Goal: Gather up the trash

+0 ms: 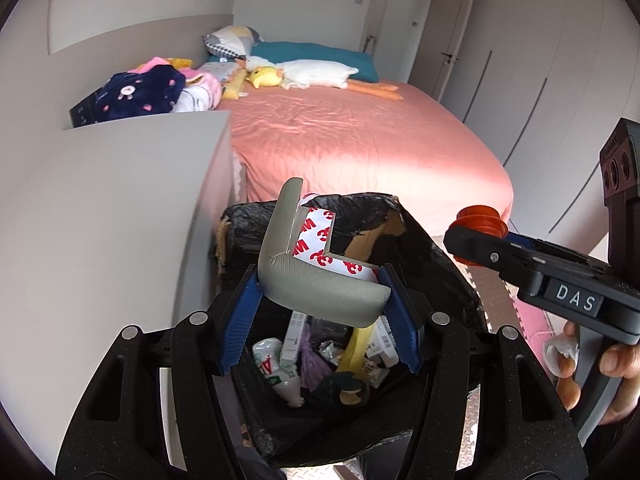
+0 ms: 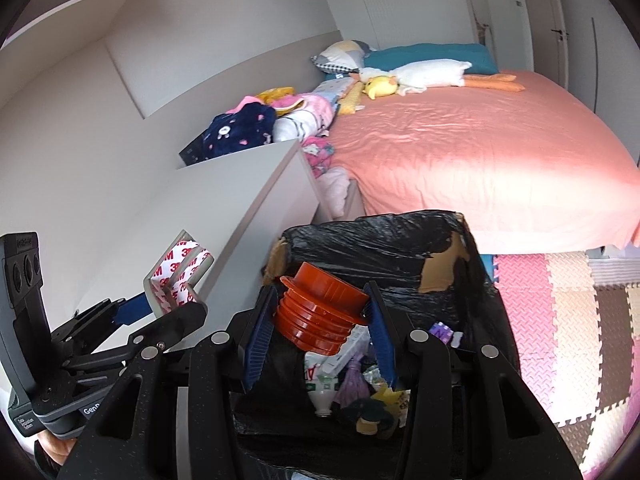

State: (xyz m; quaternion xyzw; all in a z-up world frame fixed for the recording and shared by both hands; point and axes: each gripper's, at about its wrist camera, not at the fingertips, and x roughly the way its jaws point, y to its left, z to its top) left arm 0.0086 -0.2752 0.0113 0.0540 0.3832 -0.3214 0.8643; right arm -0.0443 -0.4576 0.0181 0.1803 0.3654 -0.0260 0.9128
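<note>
My left gripper (image 1: 320, 300) is shut on a grey L-shaped corner guard (image 1: 316, 280) with red-and-white tape backing and holds it above the open trash bin (image 1: 432, 256), a box lined with a black bag. The guard also shows in the right wrist view (image 2: 176, 276). My right gripper (image 2: 320, 320) is shut on an orange ribbed plastic plug (image 2: 320, 312) over the same bin (image 2: 400, 240); the plug also shows at the right of the left wrist view (image 1: 480, 220). Bottles, cartons and wrappers (image 1: 320, 360) lie inside the bin.
A white cabinet (image 1: 120, 220) stands just left of the bin. A bed with a pink sheet (image 1: 360, 140) lies behind, with plush toys (image 1: 312, 74) and clothes (image 1: 140, 94) on it. Pink and brown foam floor mats (image 2: 560, 320) lie to the right.
</note>
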